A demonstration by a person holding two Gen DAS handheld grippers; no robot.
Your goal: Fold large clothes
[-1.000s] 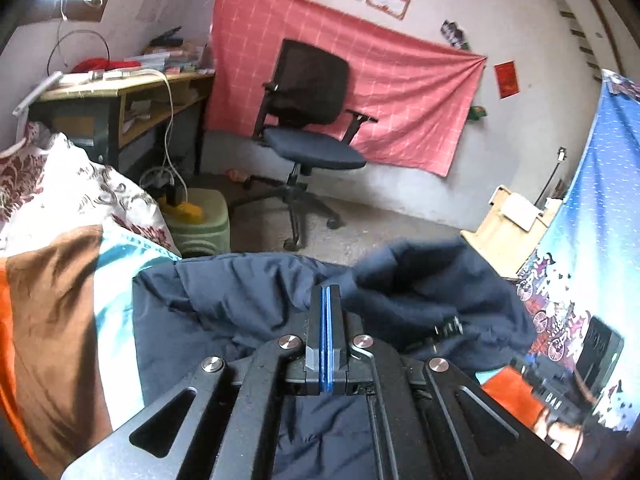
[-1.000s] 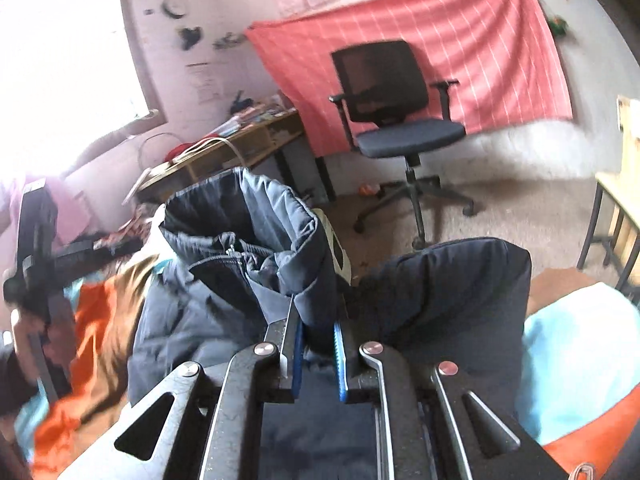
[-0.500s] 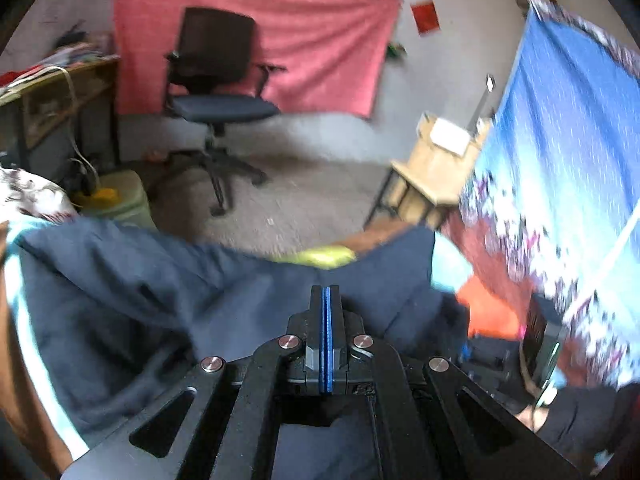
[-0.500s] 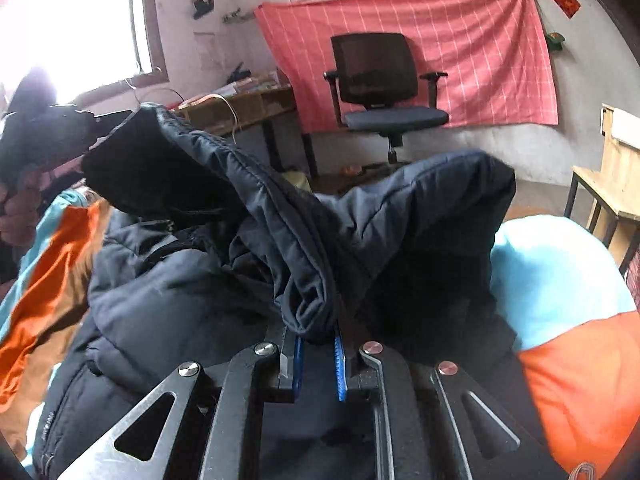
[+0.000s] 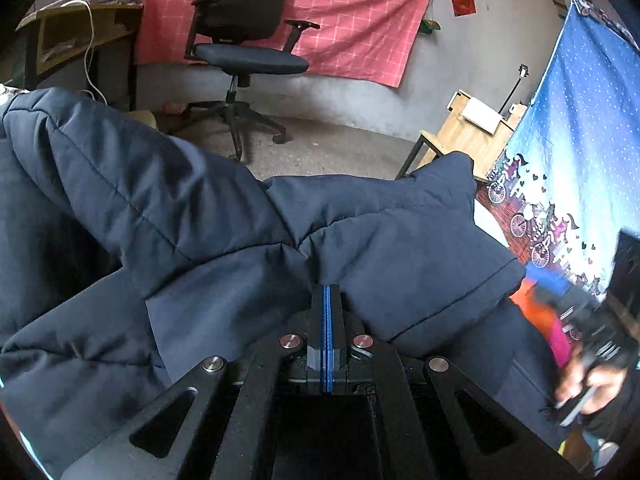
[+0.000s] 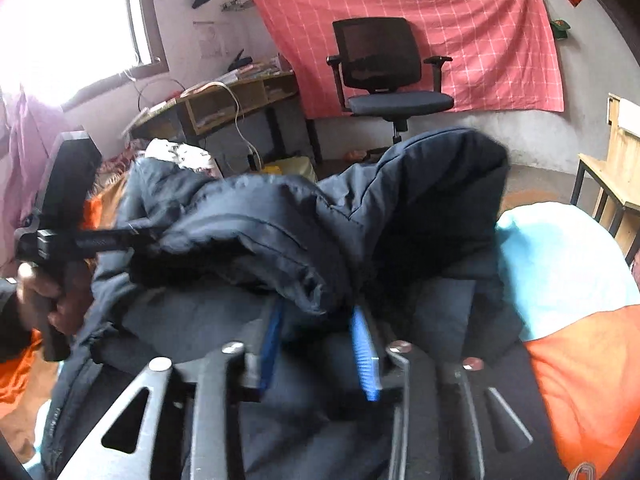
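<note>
On the bed, right gripper (image 6: 318, 334) opens around the jacket (image 6: 280, 224).

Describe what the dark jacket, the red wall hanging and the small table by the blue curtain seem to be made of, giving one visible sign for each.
Dark jacket: probably padded synthetic fabric with a matte finish; stitched quilting lines and puffy folds.
Red wall hanging: thin woven cloth, likely cotton; it sags, creases and shows a pale grid check.
Small table: pale unpainted wood or board on a dark frame, apparently metal; flat light panels, thin black leg.
</note>
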